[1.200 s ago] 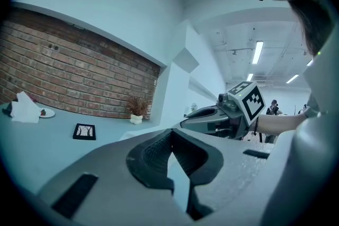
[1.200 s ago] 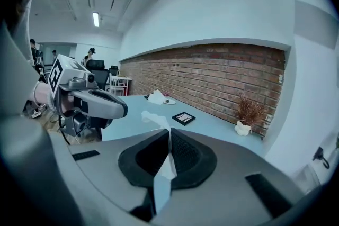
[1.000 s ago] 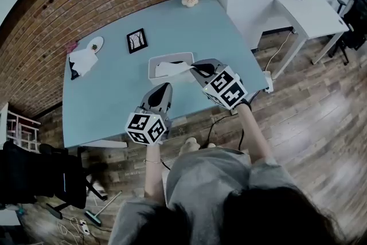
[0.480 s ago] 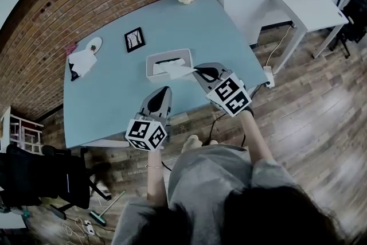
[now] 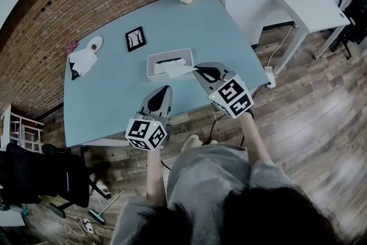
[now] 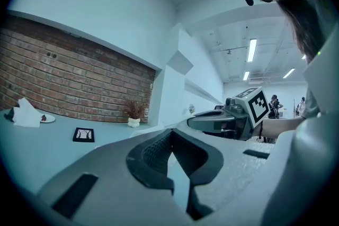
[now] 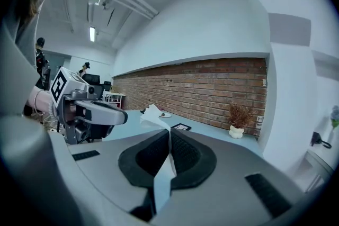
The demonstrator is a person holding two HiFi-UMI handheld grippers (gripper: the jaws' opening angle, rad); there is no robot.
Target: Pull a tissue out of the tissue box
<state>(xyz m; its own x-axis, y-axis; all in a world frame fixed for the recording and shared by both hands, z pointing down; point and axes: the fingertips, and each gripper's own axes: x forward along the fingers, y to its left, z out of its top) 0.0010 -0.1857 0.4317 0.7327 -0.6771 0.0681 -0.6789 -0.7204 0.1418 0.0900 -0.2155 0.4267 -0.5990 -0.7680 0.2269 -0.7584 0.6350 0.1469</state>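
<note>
The right tool (image 5: 198,70) is pinched tight on the thin white paper tissue (image 5: 175,70), at 3 o'clock of the white rectangular tissue box (image 5: 153,60) on the light blue surface (image 5: 114,100), likely to tug it free, while the left tool (image 5: 165,89) hangs closed and empty at 6 o'clock.

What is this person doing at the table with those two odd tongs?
A person stands at a blue table with a hand-held gripper in each hand. The right gripper is clamped on a white tissue from the tissue box. The tissue stretches from the box's opening to the jaws, so it does not look fully out yet. The left gripper is closed with nothing in it, held over the table's near edge, apart from the box.
</note>
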